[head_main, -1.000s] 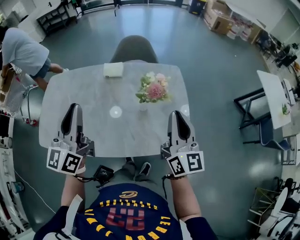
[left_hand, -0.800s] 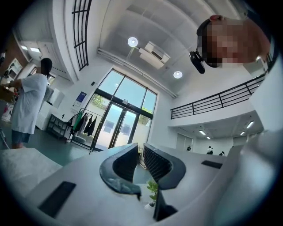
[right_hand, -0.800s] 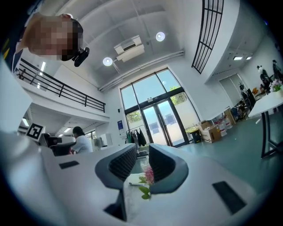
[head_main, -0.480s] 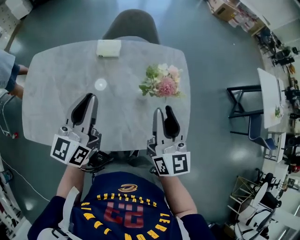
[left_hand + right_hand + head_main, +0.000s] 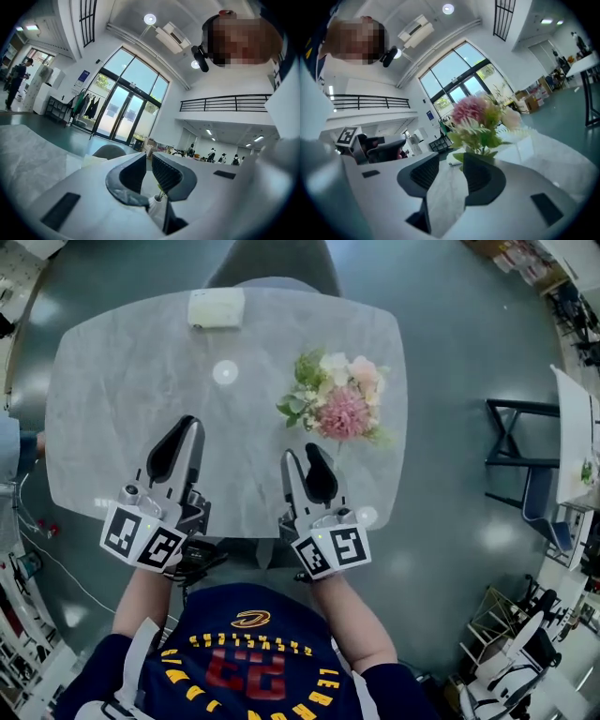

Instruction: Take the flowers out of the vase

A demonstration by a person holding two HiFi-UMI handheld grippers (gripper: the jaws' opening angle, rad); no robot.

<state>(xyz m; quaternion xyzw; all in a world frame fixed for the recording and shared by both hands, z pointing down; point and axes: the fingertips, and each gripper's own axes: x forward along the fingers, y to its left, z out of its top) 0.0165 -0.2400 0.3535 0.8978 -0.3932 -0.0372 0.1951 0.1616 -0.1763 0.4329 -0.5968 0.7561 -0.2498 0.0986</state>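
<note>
A bouquet of pink, cream and green flowers [image 5: 342, 404] stands at the right side of the pale marble table [image 5: 131, 381]; from above the blooms hide its vase. In the left gripper view the white vase neck [image 5: 156, 203] with green stems shows low between the jaws, far off. My left gripper [image 5: 181, 432] hovers over the table's near edge, shut and empty, with only a sliver between its pads [image 5: 164, 173]. My right gripper [image 5: 305, 457] sits just short of the bouquet's near left; its jaws are opening with nothing between them. In the right gripper view the flowers [image 5: 480, 117] rise beyond the right jaw.
A white block [image 5: 217, 307] lies at the table's far edge, with a grey chair [image 5: 272, 263] behind it. A black-framed side table [image 5: 525, 465] stands on the floor to the right. The person's body is against the near edge.
Both grippers dropped lower and moved over the table's near edge. The right gripper's jaws, shut a second ago, now stand apart, and it has drawn closer to the bouquet.
</note>
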